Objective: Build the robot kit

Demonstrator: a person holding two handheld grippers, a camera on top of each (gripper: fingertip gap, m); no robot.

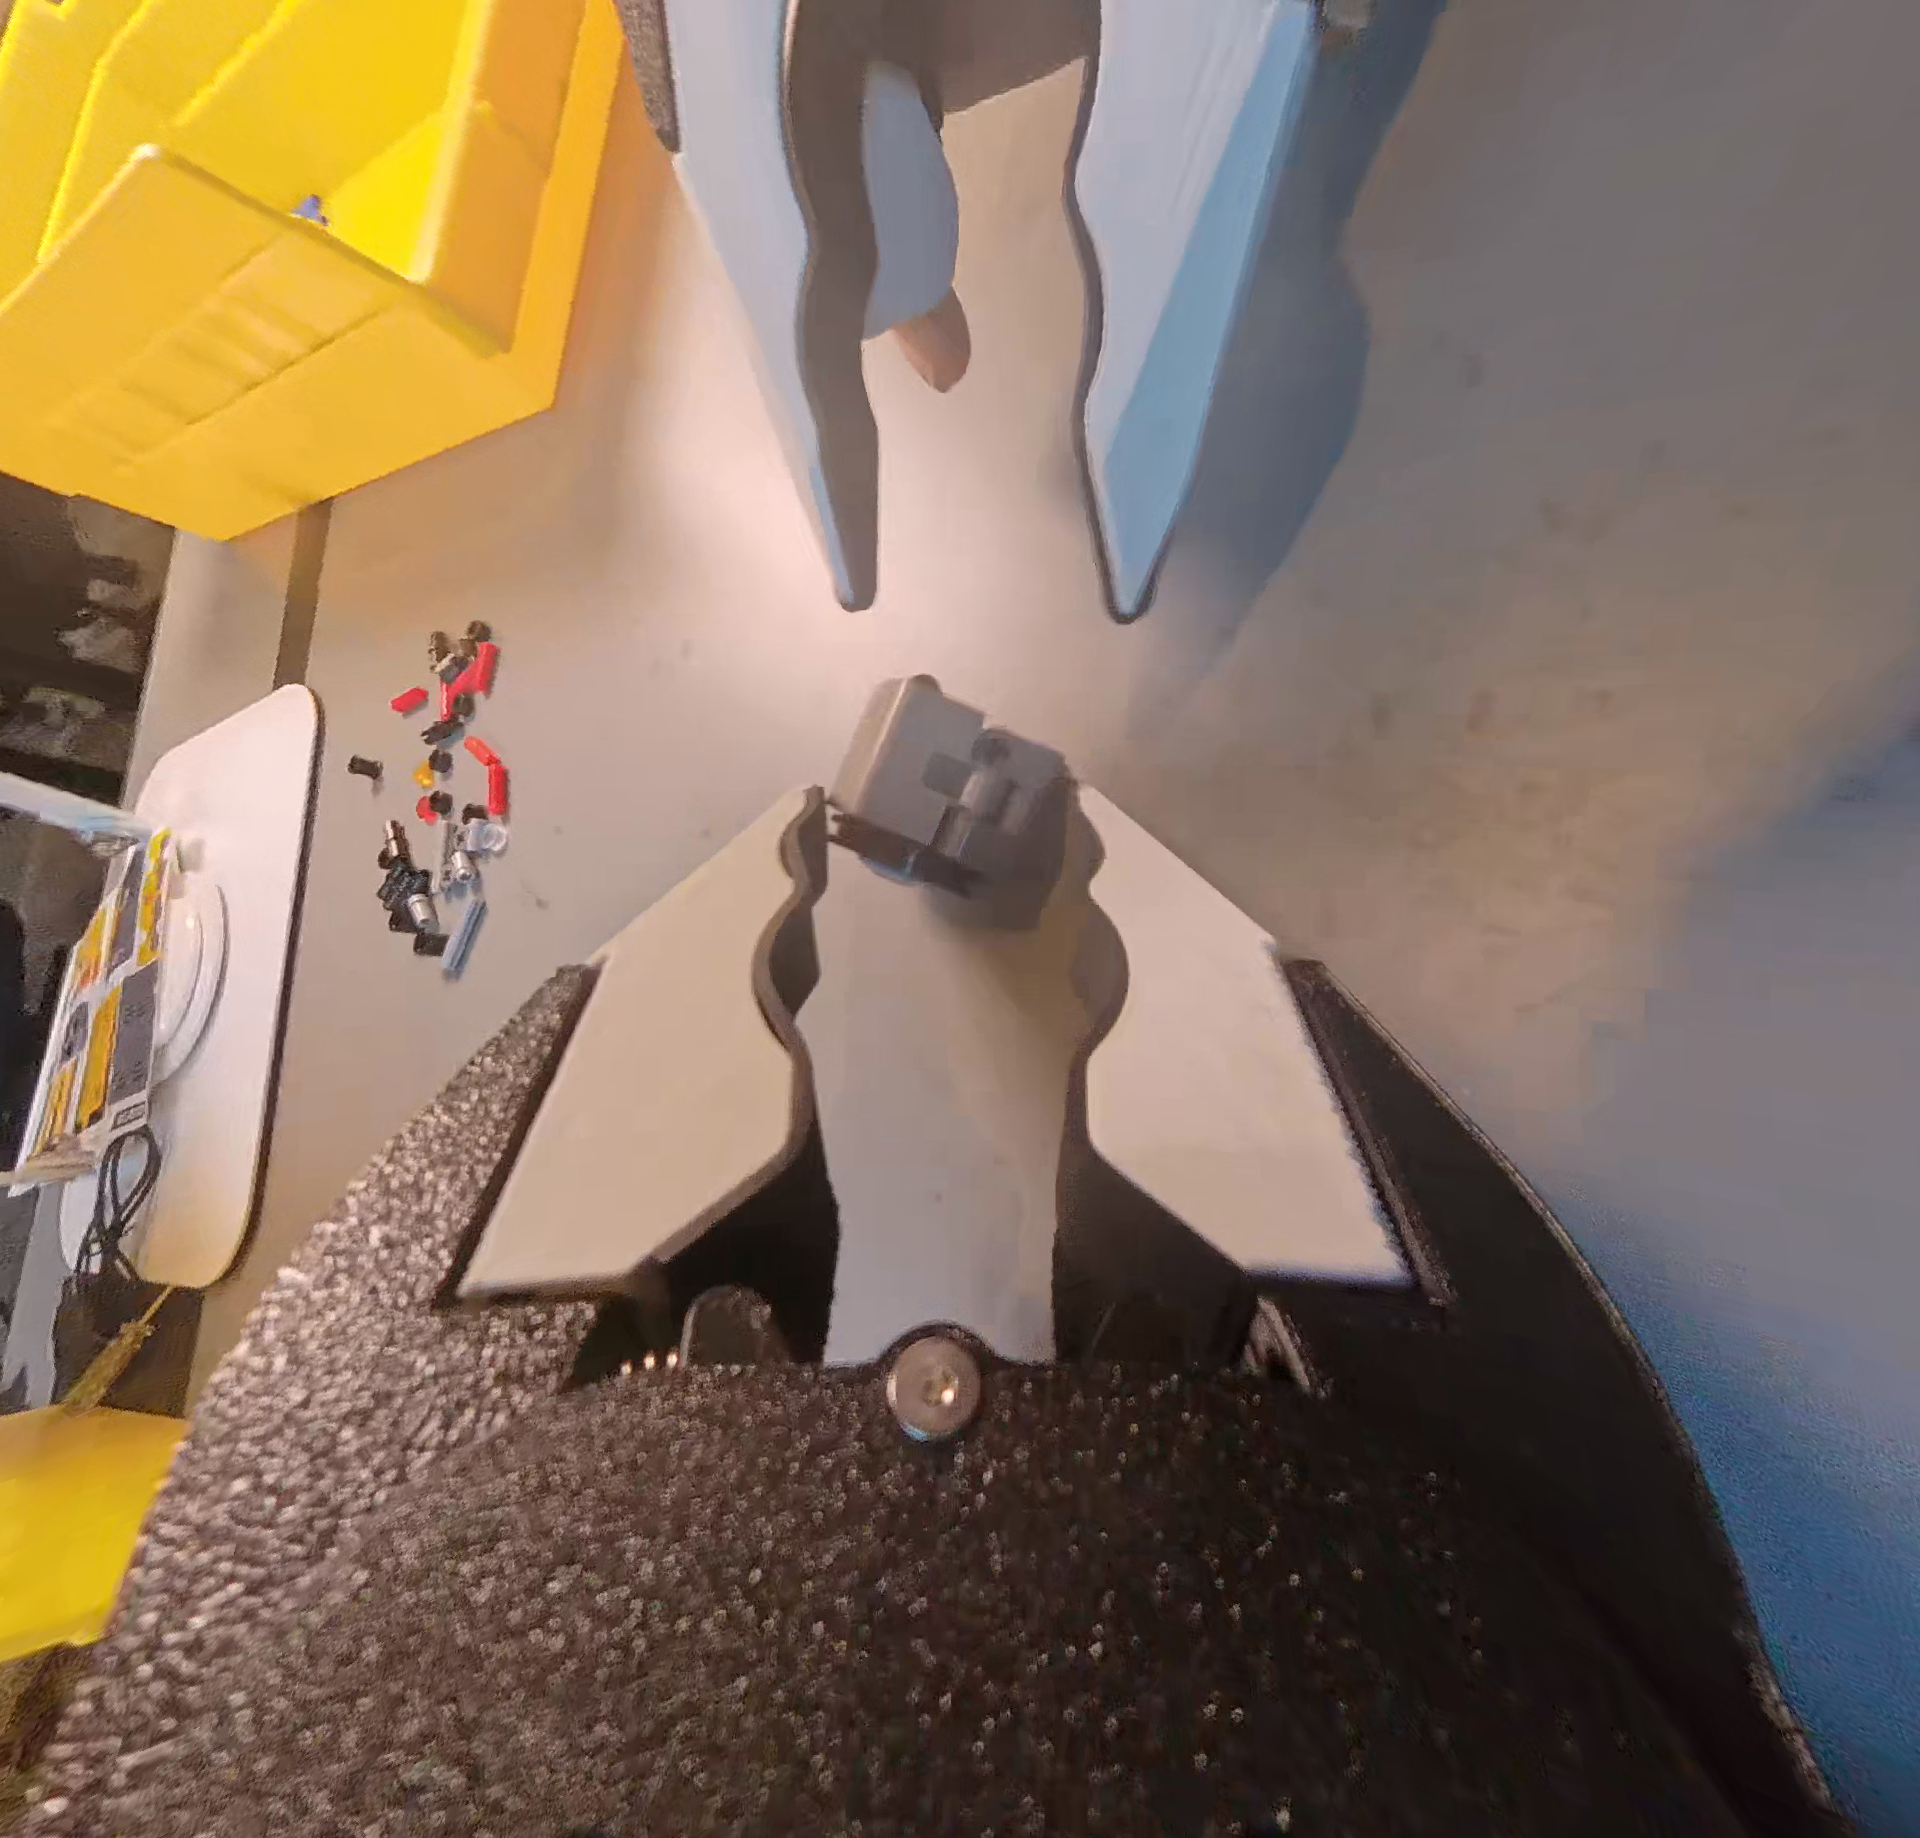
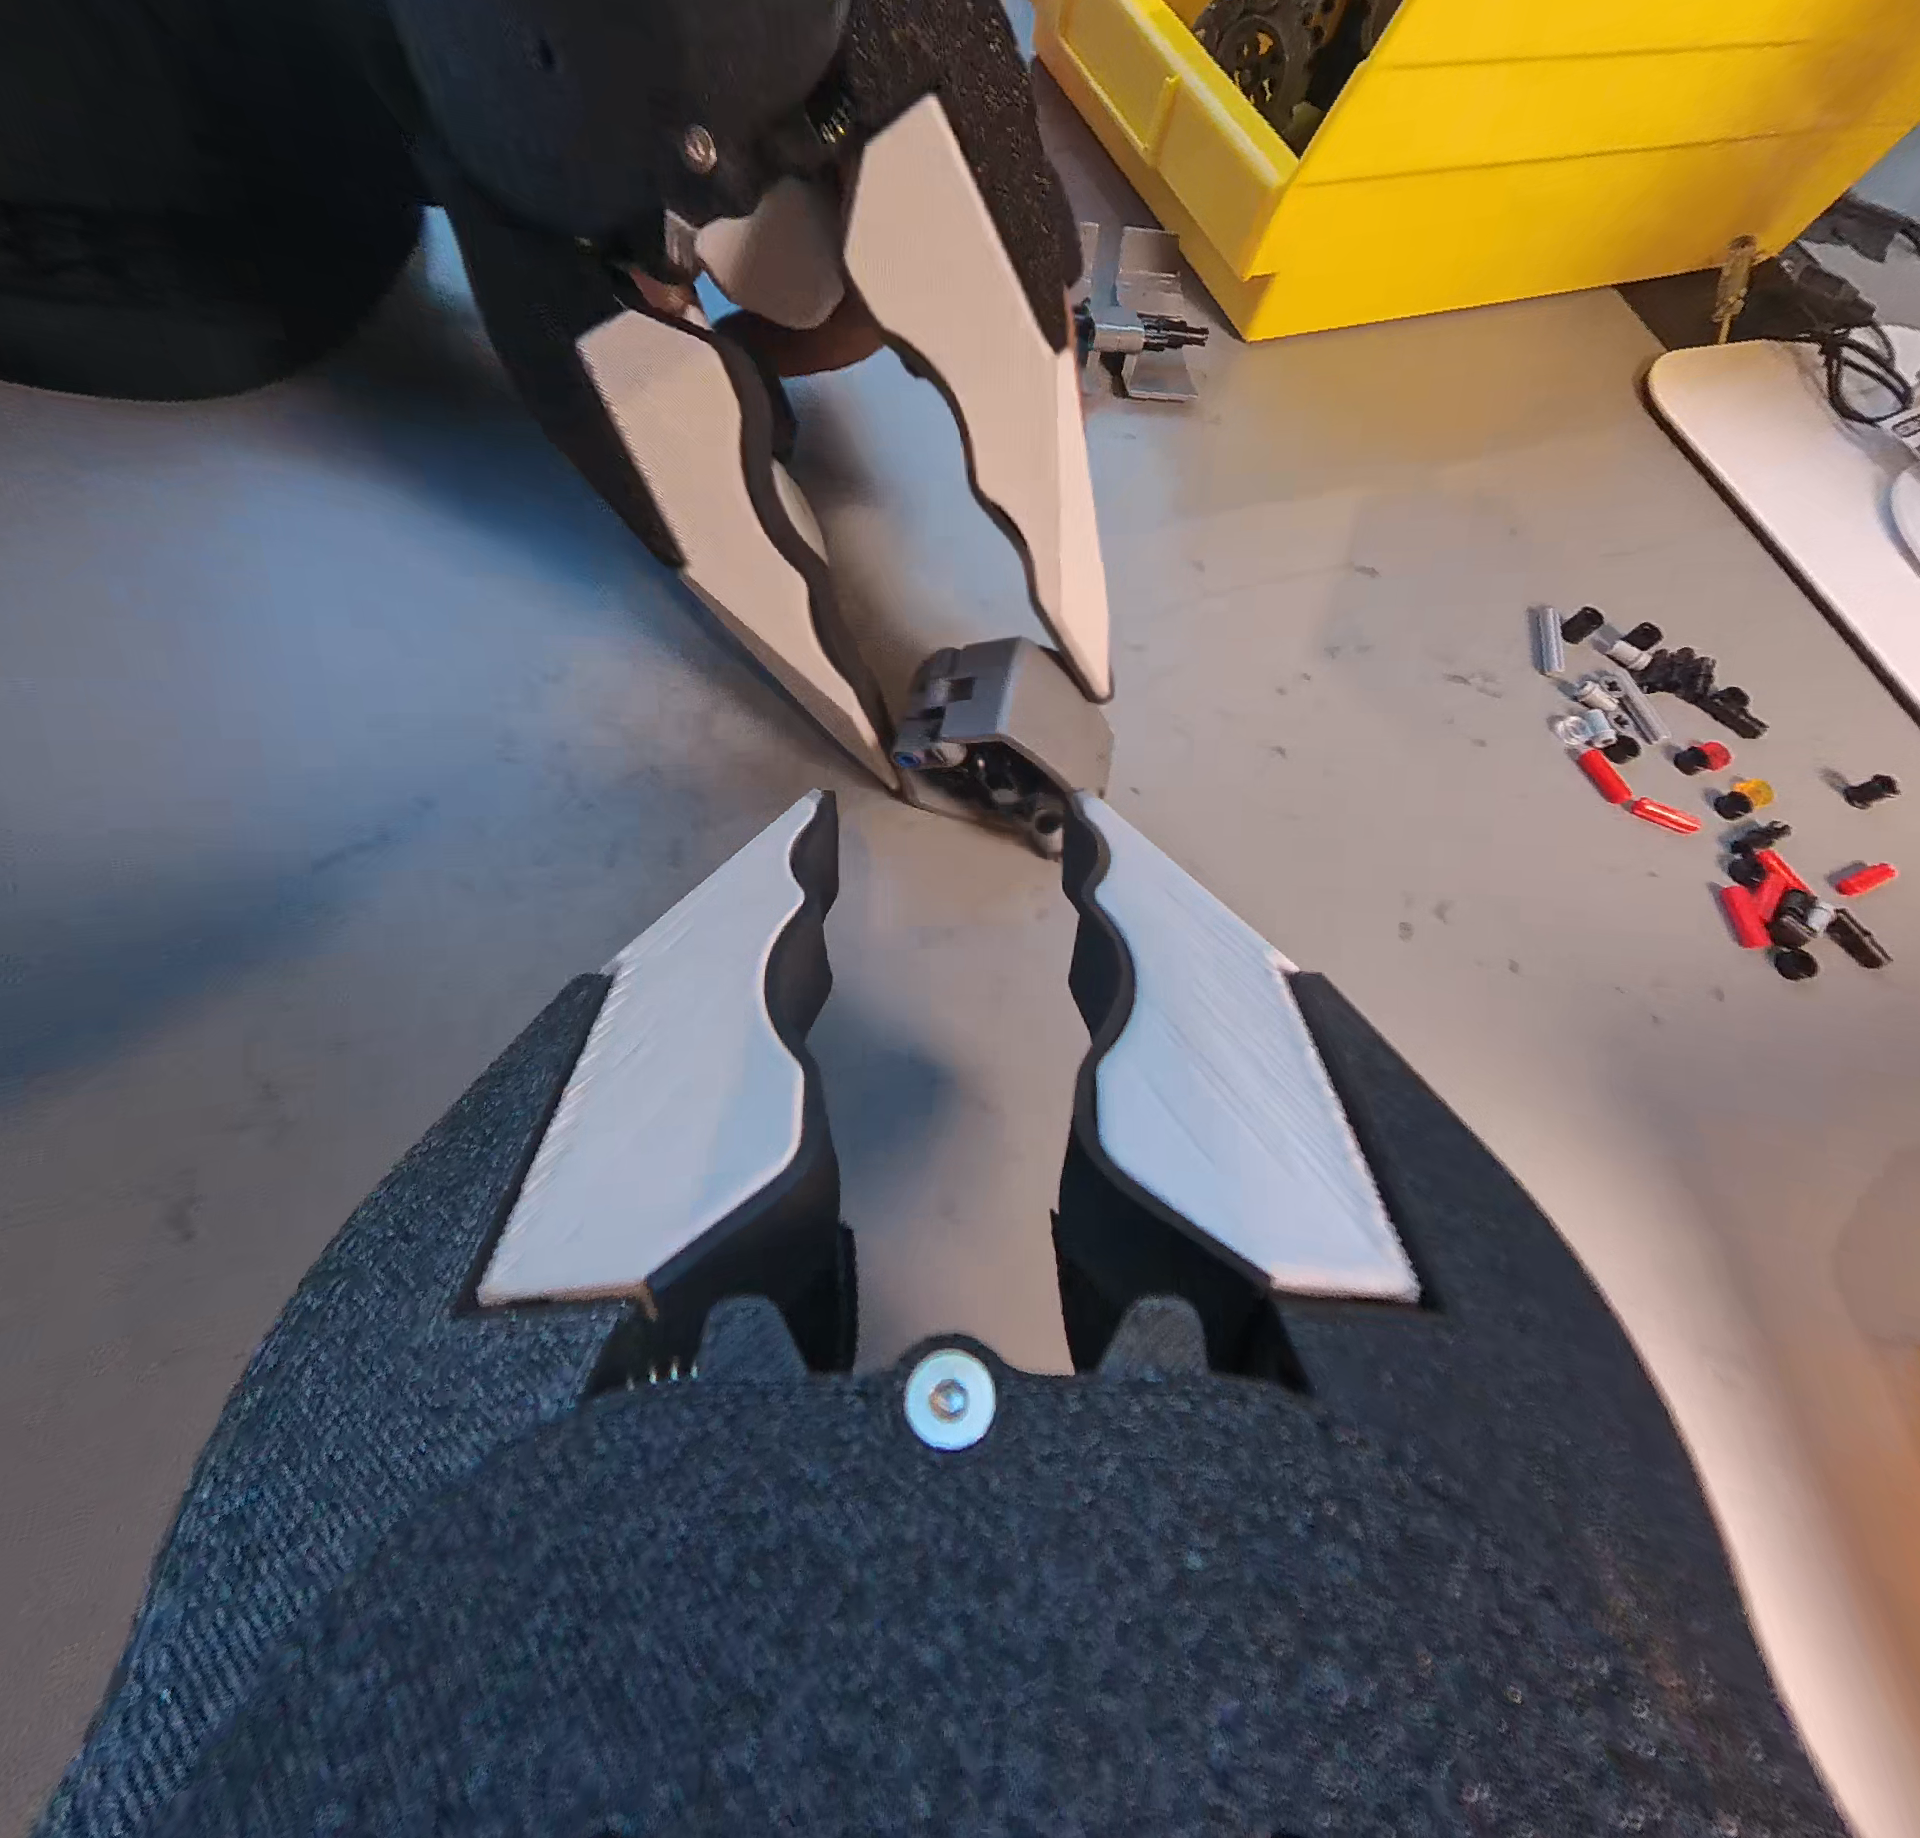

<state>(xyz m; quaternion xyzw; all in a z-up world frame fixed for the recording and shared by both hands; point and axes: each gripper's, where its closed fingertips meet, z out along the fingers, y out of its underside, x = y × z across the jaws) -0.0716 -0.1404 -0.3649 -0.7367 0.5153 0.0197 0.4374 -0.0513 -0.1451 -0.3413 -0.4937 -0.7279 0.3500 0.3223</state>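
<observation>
two claws meeting at a grey brick assembly [image 2: 997, 739] on the worktop [image 2: 1351, 541].
left claw [image 1: 951, 801] clamped on the assembly, which rests on the worktop; right claw [image 2: 951, 812] spread apart, fingertips just beside it; loose small parts [image 2: 1714, 791] and yellow bin [image 2: 1507, 126] nearby.

1. Plain light grey desk [image 2: 1351, 500], scuffed and a bit marked up.
2. Warm light pools mid-desk, bluish shade along one side.
3. Desk edge drops into a dark gap [image 1: 83, 604].
</observation>
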